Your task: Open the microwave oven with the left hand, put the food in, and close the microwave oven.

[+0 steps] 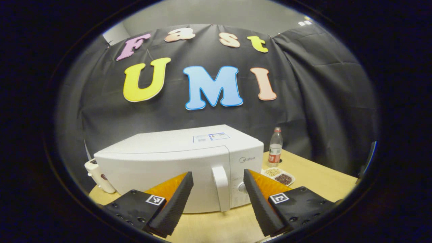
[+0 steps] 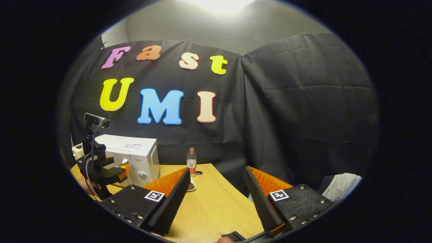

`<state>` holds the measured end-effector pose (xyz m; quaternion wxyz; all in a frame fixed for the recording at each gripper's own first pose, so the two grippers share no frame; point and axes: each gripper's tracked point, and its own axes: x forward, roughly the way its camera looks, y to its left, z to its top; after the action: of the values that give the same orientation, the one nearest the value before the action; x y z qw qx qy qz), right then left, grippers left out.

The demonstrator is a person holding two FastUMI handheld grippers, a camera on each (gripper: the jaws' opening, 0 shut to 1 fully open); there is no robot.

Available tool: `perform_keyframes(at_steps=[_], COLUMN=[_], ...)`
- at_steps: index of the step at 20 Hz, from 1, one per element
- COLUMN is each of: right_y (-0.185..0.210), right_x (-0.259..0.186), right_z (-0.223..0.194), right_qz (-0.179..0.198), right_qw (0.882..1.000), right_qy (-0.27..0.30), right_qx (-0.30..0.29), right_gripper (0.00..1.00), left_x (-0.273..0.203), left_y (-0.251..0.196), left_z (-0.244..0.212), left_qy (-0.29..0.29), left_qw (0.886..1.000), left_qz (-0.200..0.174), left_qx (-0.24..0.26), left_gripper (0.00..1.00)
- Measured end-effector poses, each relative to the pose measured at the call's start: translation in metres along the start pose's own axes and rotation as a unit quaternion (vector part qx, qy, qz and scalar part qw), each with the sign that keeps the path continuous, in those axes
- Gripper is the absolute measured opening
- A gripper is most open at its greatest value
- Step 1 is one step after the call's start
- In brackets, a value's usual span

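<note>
Microwave oven (image 1: pixel 175 168), a white boxy unit with its door closed, sits toward the far left of the pale wooden desk (image 1: pixel 314 175), and I have my left tool (image 1: pixel 218 184) spread wide and empty just in front of its white vertical door handle (image 1: pixel 221 187), the 2 black ribbed fingers (image 1: pixel 179 199) standing either side of the handle without touching it. My worry from here is the approach: the handle is narrow and sits close to the round control knob (image 1: pixel 241 187), so if I drift toward that side one finger could catch the knob or the panel instead of hooking the handle. A pull that is too sharp might also drag the light oven across the desk rather than swing the door. The food, a small white tray of 2 kinds of grains or beans (image 1: pixel 278 176), lies just beside the oven's knob end, near a clear plastic bottle with a red label (image 1: pixel 275 151); the door hinges away from them, but a shifted oven could nudge both. The left gripper view gives me the handle, knob and tray contents close up. The right gripper view gives me the wider layout instead: the left tool with its camera mast seen from the side against the oven, the bare stretch of desk, and my right tool (image 2: pixel 216 189), also parted and holding nothing, hanging well apart from everything.
</note>
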<state>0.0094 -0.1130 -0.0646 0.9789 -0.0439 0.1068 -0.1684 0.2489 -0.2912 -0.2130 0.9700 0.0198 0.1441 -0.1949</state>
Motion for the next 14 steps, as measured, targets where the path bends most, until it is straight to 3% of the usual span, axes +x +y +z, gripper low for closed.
perform_keyframes(at_steps=[4,5,6,8,9,10,14], right_y=[-0.002,-0.004,-0.006,-0.007,-0.007,-0.008,-0.012], right_x=[-0.001,-0.002,-0.002,-0.005,-0.006,-0.007,-0.013], right_z=[-0.002,-0.002,0.000,-0.001,-0.002,-0.002,0.002], right_qz=[-0.010,-0.015,-0.020,-0.024,-0.025,-0.027,-0.032], right_qw=[1.000,1.000,1.000,1.000,1.000,1.000,0.999], right_qy=[0.006,0.006,0.006,0.008,0.008,0.009,0.004], right_qx=[-0.010,-0.012,-0.011,-0.005,-0.005,-0.007,-0.005], right_gripper=[0.97,0.97,0.97,0.97,0.97,0.97,0.97], left_x=[0.024,0.028,0.030,0.033,0.035,0.034,0.034], left_y=[-0.004,-0.002,-0.002,-0.005,-0.003,-0.004,-0.008], left_z=[-0.023,-0.024,-0.026,-0.030,-0.030,-0.031,-0.032], left_qy=[0.028,0.029,0.031,0.036,0.038,0.040,0.044], left_qw=[1.000,1.000,0.999,0.999,0.999,0.999,0.999], left_qz=[-0.001,0.003,0.007,0.005,0.005,0.002,0.000], left_qx=[0.000,0.002,0.003,0.004,0.003,0.001,-0.003], left_gripper=[0.94,0.87,0.86,0.70,0.55,0.58,0.29])
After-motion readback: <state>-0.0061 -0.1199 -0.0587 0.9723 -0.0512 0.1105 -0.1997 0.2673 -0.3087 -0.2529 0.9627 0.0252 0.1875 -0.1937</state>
